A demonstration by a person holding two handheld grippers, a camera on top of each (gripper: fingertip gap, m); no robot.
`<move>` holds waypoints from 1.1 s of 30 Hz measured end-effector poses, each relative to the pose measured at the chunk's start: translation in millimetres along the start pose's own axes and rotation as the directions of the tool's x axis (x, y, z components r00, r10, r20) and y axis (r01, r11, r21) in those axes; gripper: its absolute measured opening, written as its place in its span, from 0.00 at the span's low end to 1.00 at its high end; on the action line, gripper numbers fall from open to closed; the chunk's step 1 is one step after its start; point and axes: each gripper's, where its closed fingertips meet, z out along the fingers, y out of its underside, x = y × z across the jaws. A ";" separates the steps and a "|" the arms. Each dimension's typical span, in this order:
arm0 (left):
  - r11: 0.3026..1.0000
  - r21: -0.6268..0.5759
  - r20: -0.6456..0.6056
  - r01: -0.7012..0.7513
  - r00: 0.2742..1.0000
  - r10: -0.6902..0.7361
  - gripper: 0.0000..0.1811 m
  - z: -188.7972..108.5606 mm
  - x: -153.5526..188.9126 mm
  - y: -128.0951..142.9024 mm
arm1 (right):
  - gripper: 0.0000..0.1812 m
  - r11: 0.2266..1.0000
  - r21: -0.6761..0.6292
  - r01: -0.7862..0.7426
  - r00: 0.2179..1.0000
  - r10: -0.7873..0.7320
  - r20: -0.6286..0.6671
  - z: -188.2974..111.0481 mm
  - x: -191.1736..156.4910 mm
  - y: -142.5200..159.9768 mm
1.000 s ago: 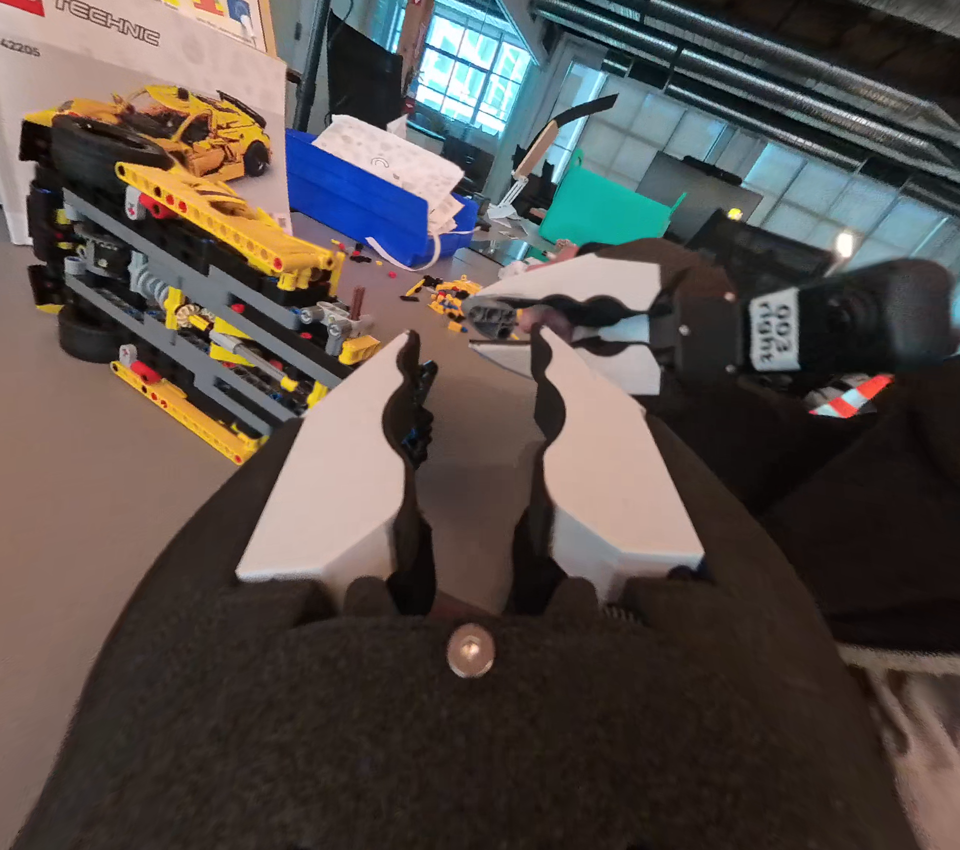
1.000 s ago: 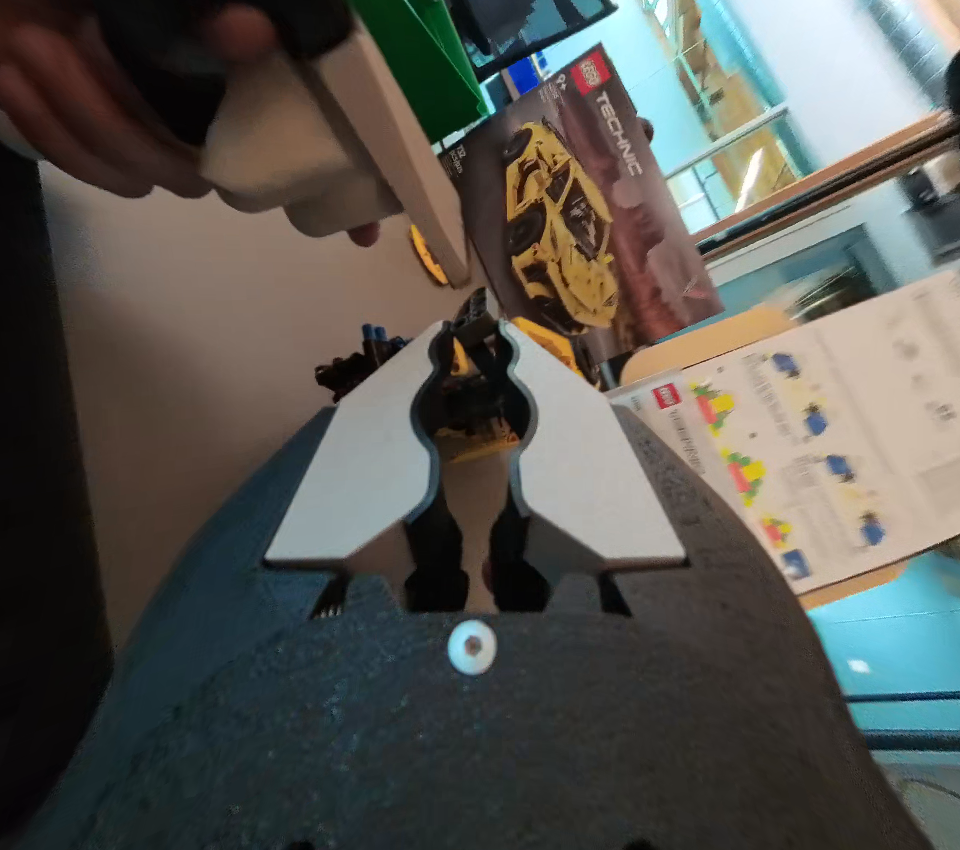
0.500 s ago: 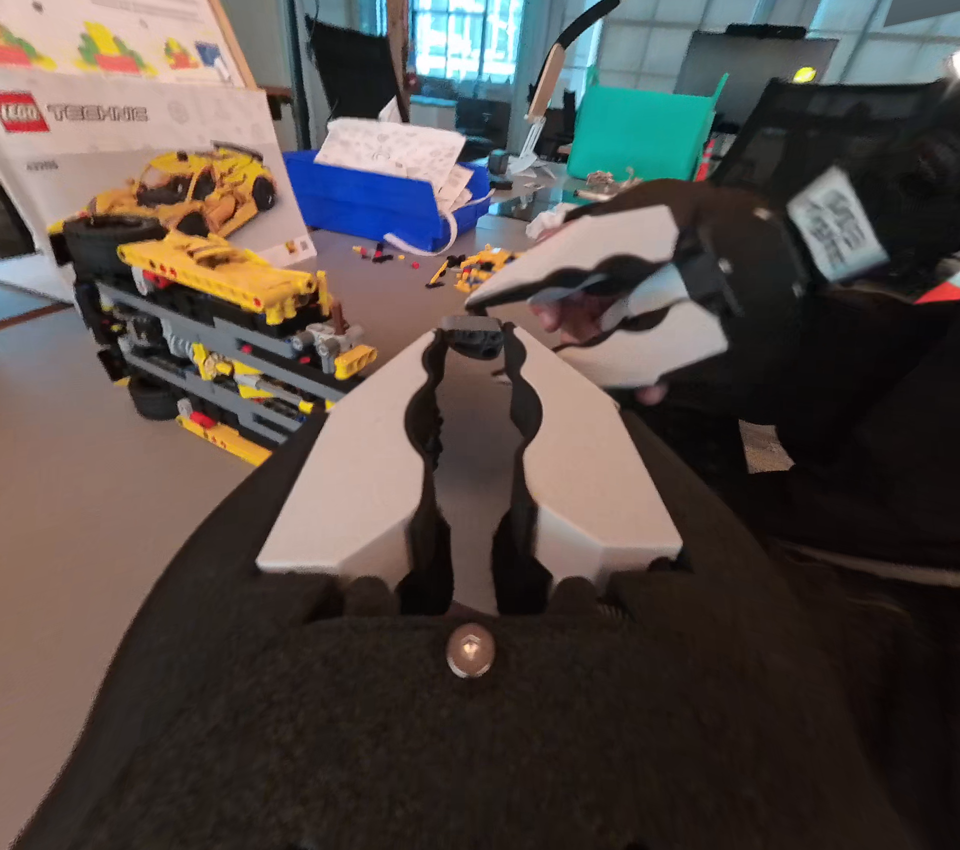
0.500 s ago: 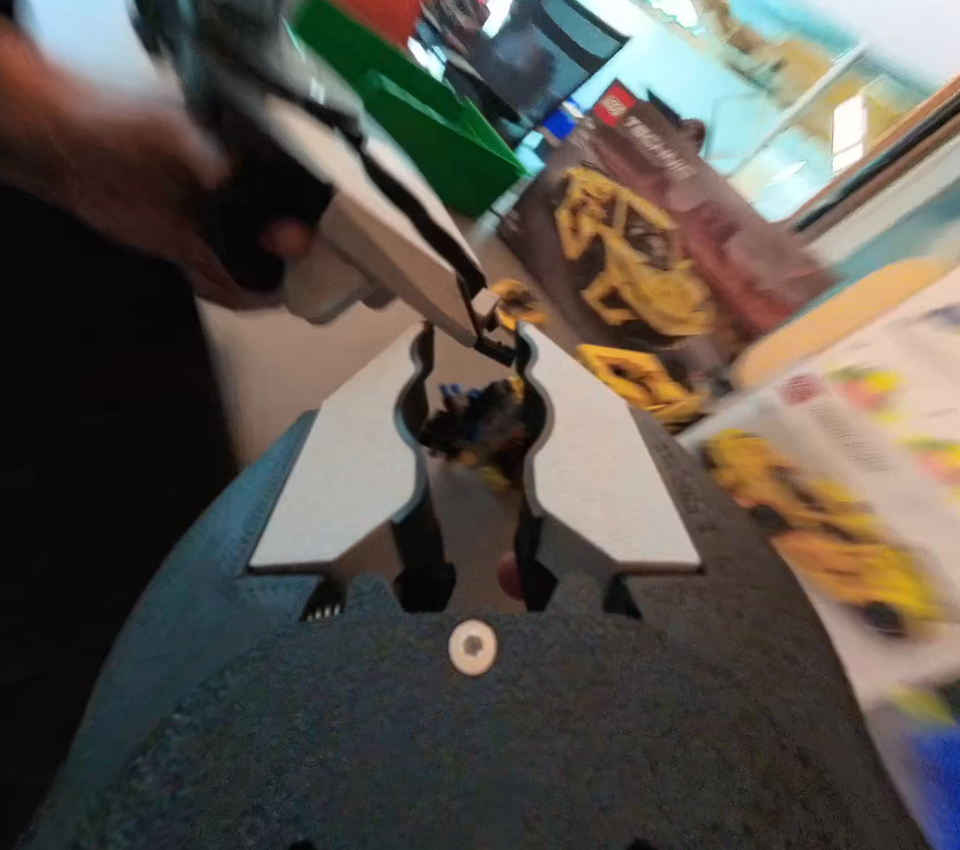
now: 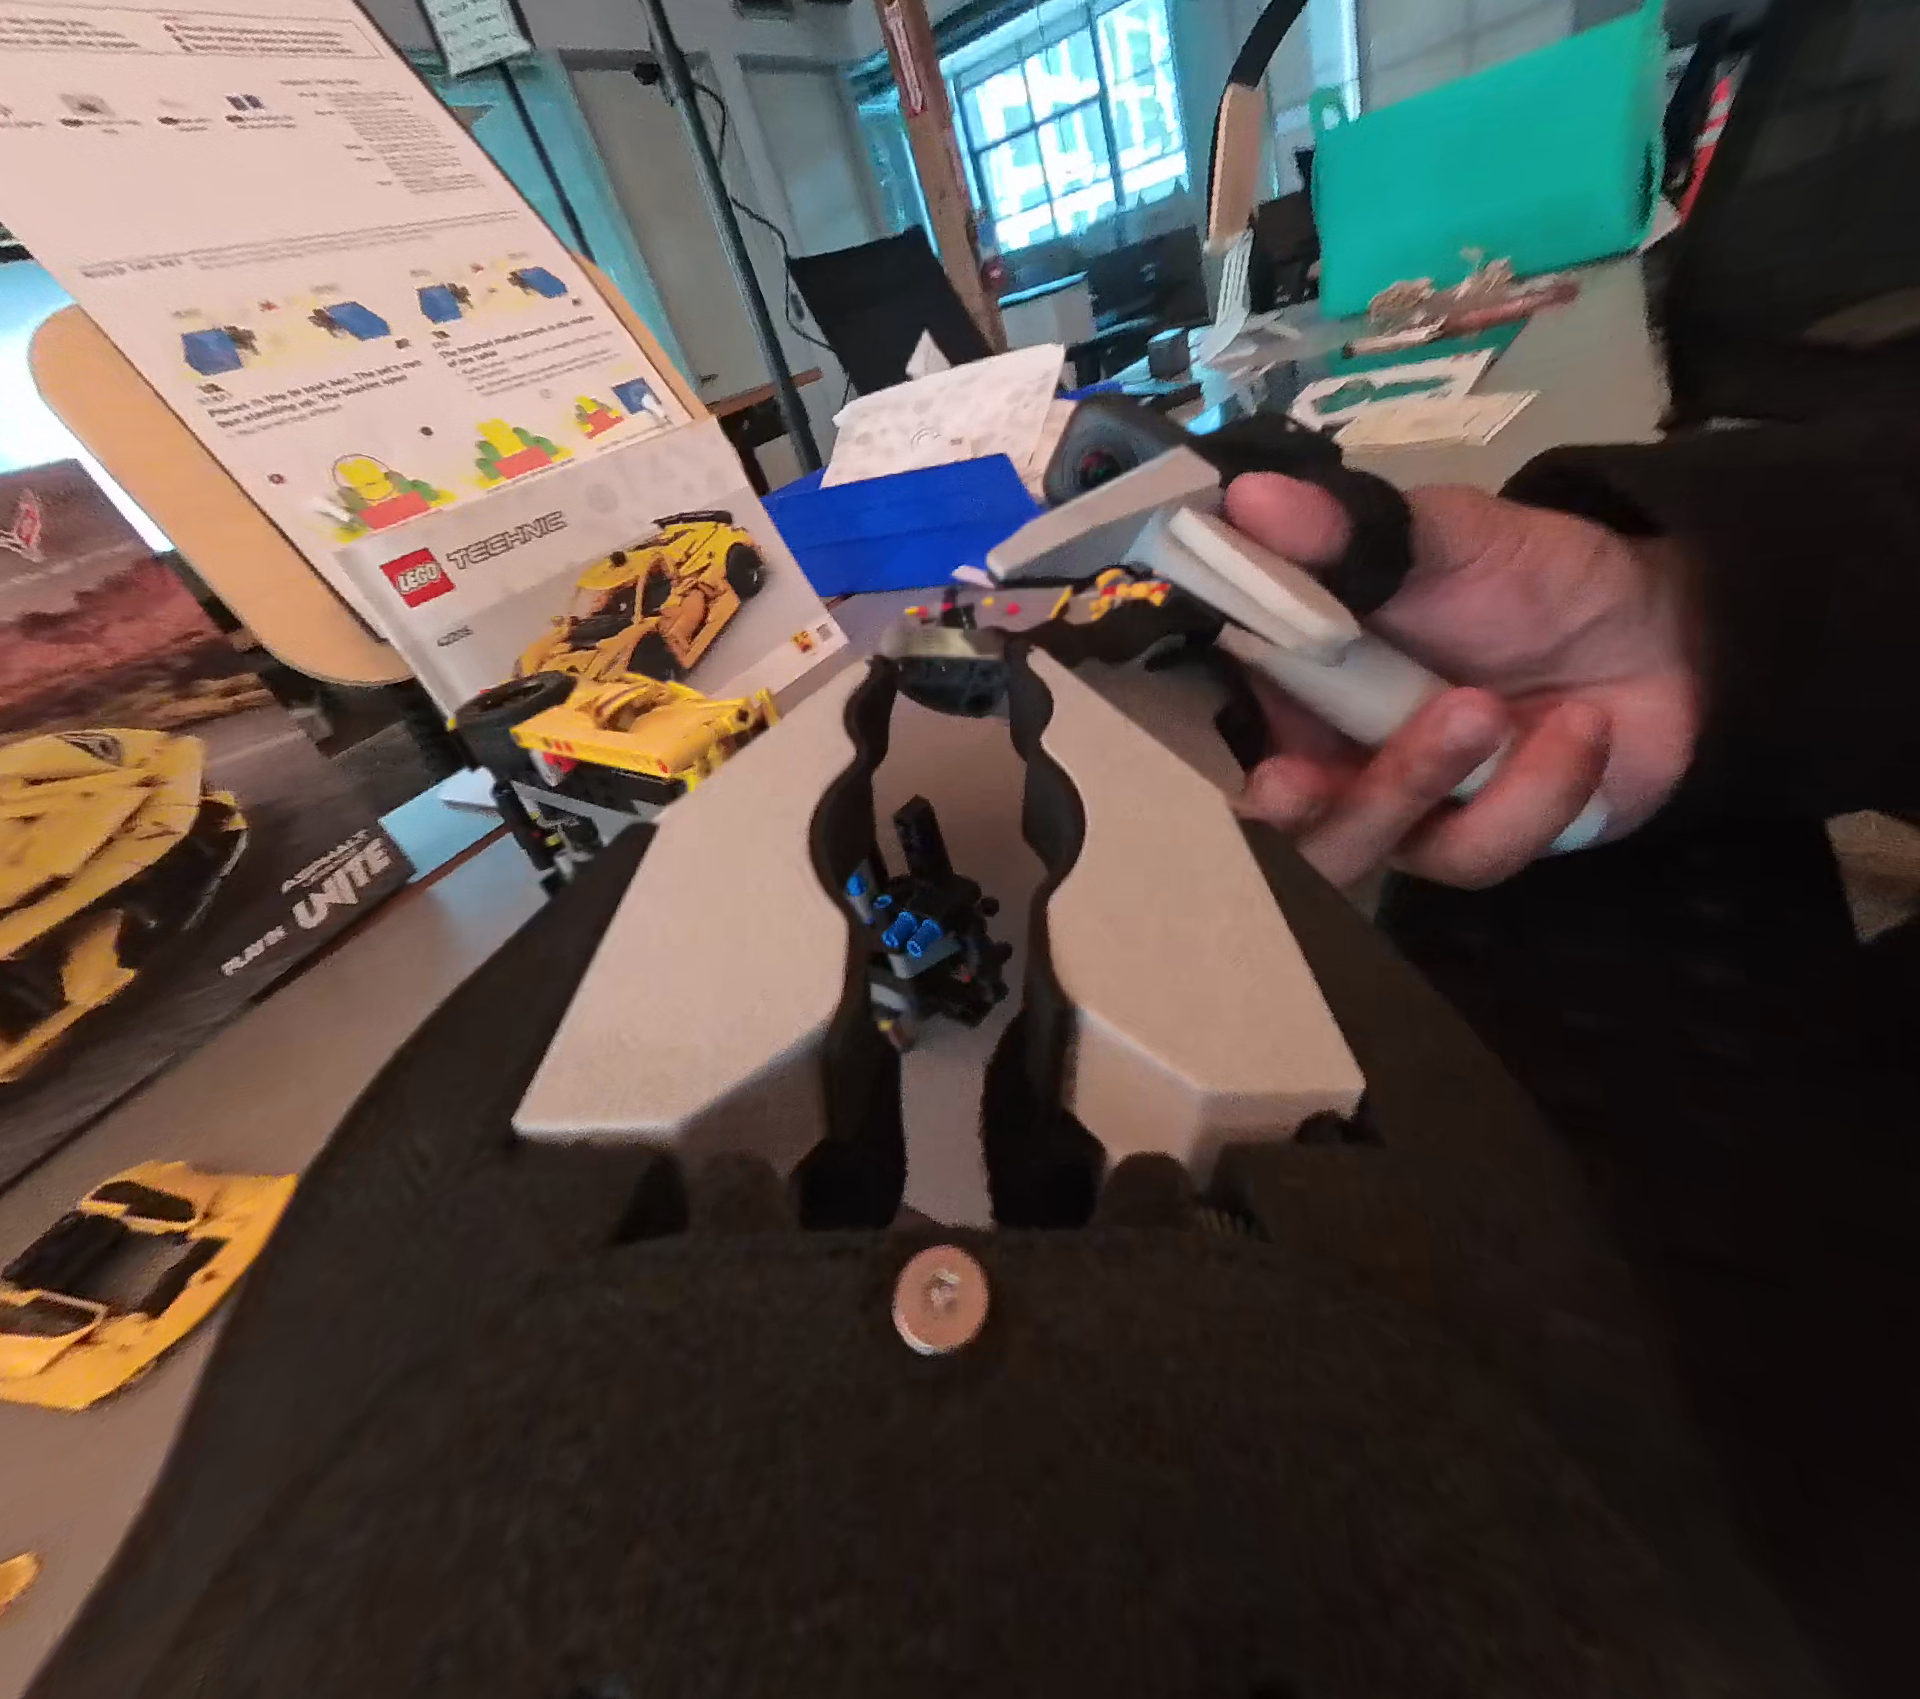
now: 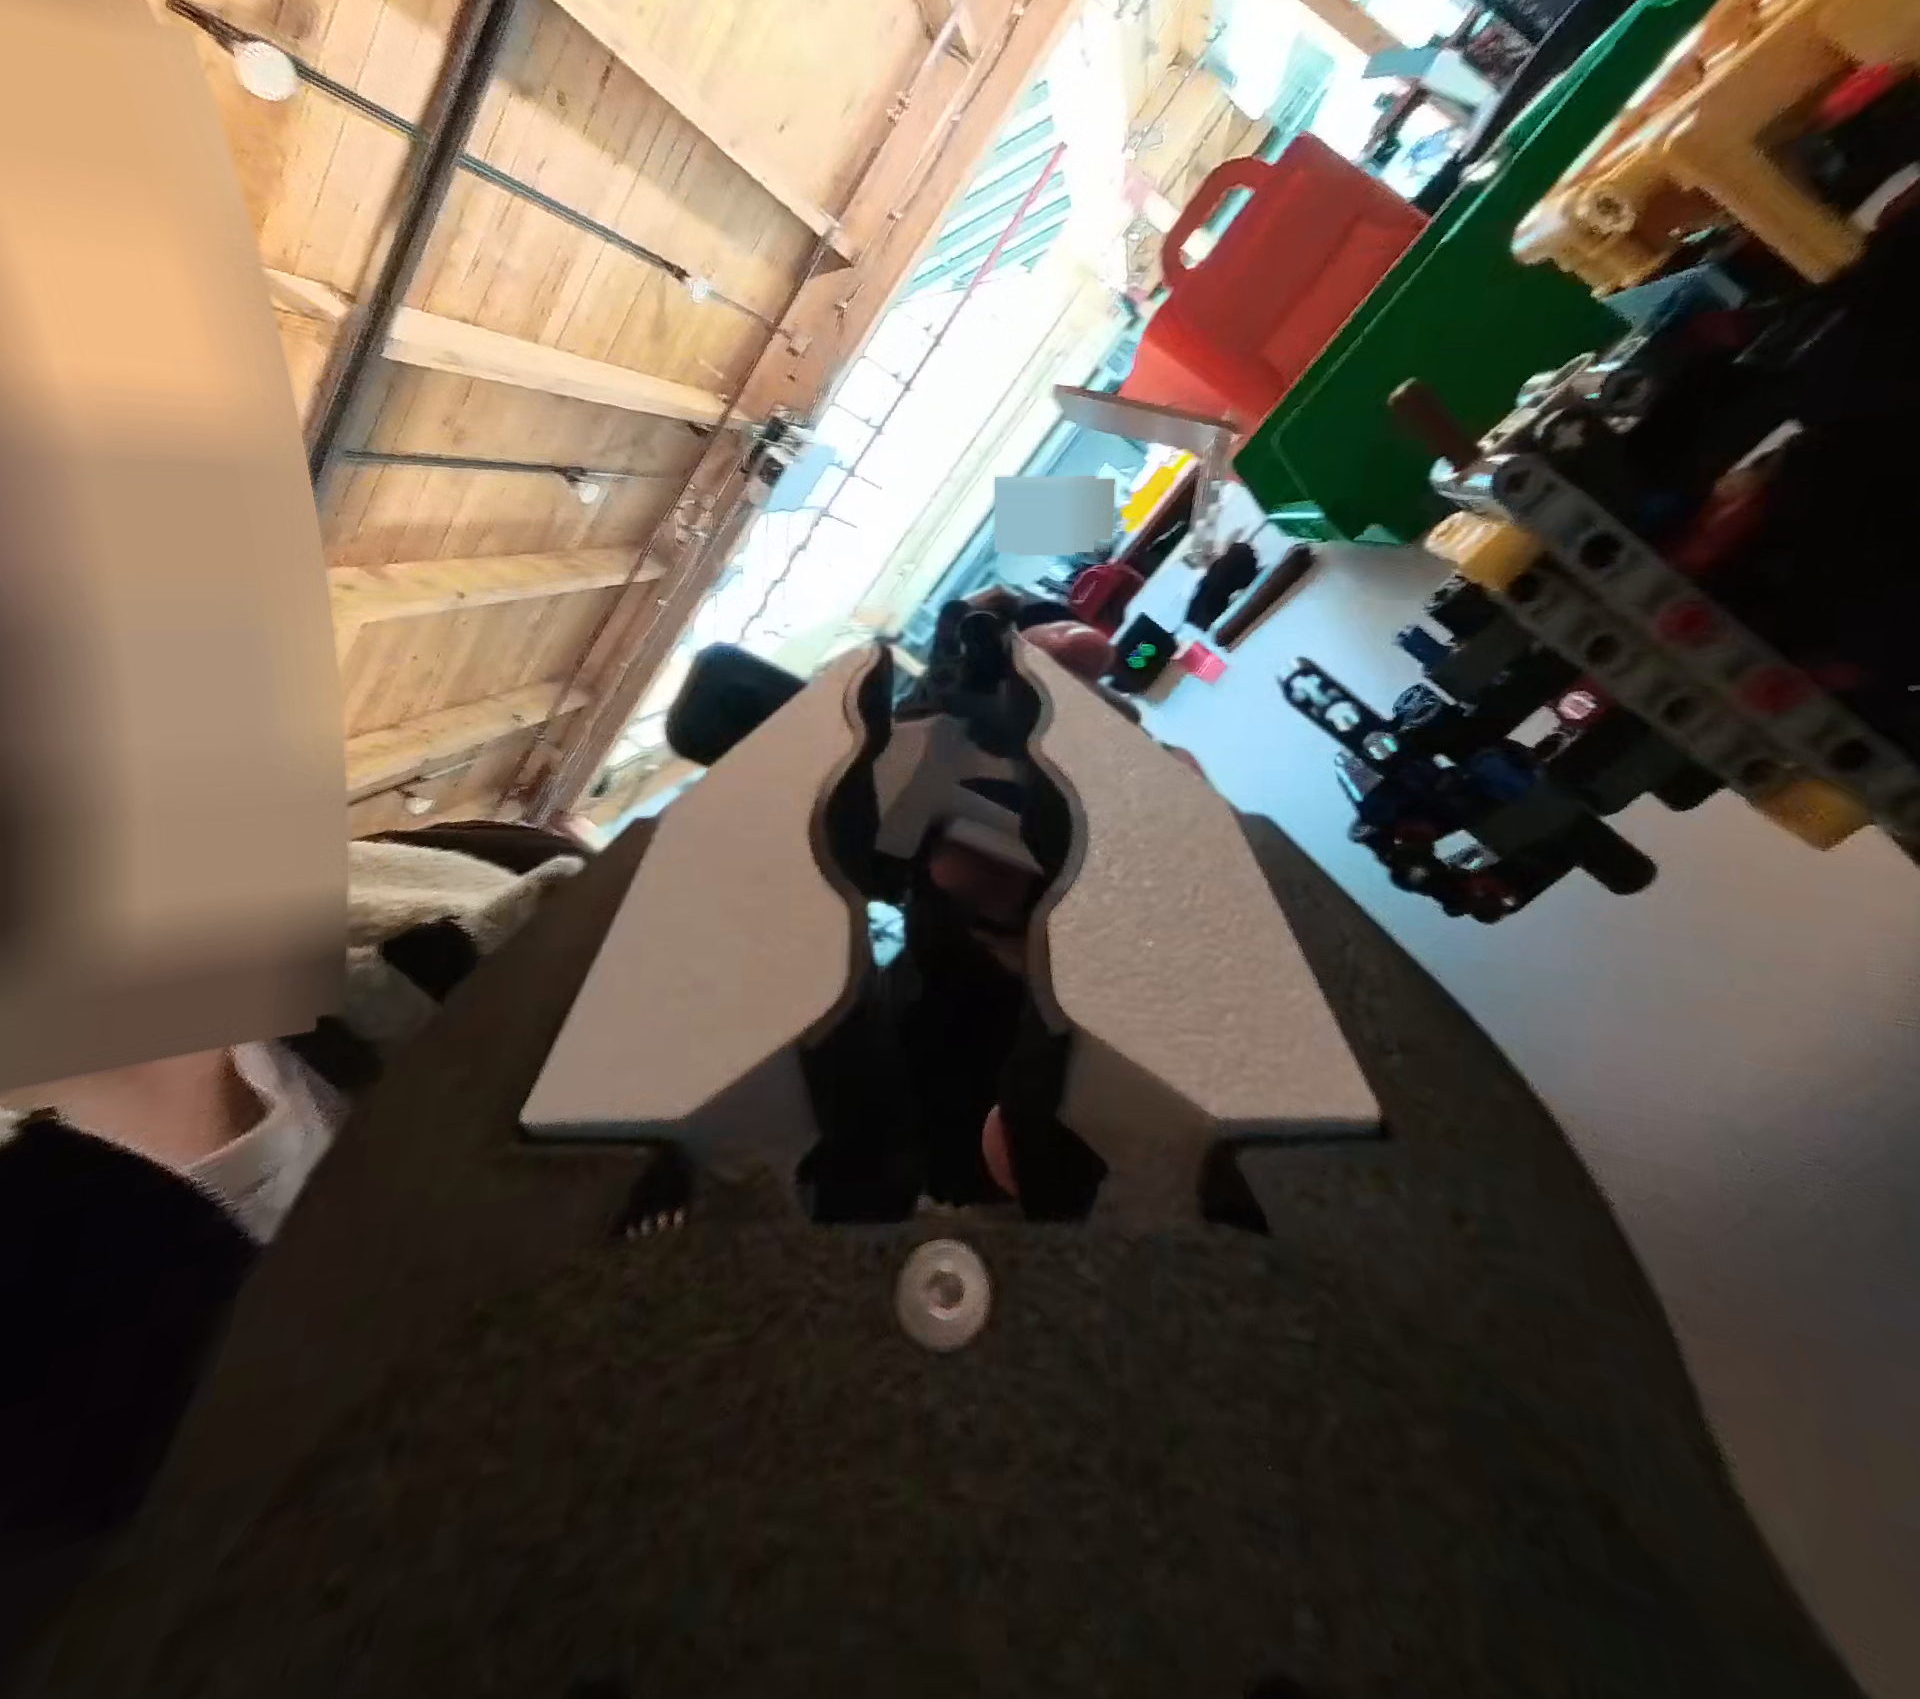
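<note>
Left claw (image 5: 943, 664) clenched on grey piece (image 5: 948, 693) at its tips; right claw (image 6: 951, 662) meets it there, grip cannot be told.

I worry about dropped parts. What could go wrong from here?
The left gripper pinches the small dark grey piece only at its fingertips, so it could slip and drop onto the black-and-blue assembly below. The right gripper sits tight against that piece and might knock it loose.

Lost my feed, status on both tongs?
Left tongs shut on small dark grey brick. Right tongs beside it, grip unclear. Black-and-blue brick cluster on table below; yellow car model left.
</note>
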 end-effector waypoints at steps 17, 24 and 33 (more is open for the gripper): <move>0.997 -0.081 -0.031 0.007 0.999 -0.010 0.00 1.5 7.9 16.7 | 0.04 0.971 0.214 0.109 0.984 -0.075 -0.161 -49.9 24.7 -53.4; 0.862 -0.042 -0.177 0.506 0.845 -0.505 0.22 8.5 4.9 5.9 | 0.04 0.875 -0.028 0.483 0.846 -0.474 -0.244 -13.5 8.2 -20.4; 0.848 -0.045 -0.237 0.528 0.819 -0.523 0.08 3.6 10.7 2.2 | 0.04 0.815 -0.147 0.561 0.779 -0.580 -0.238 -3.5 9.5 -3.1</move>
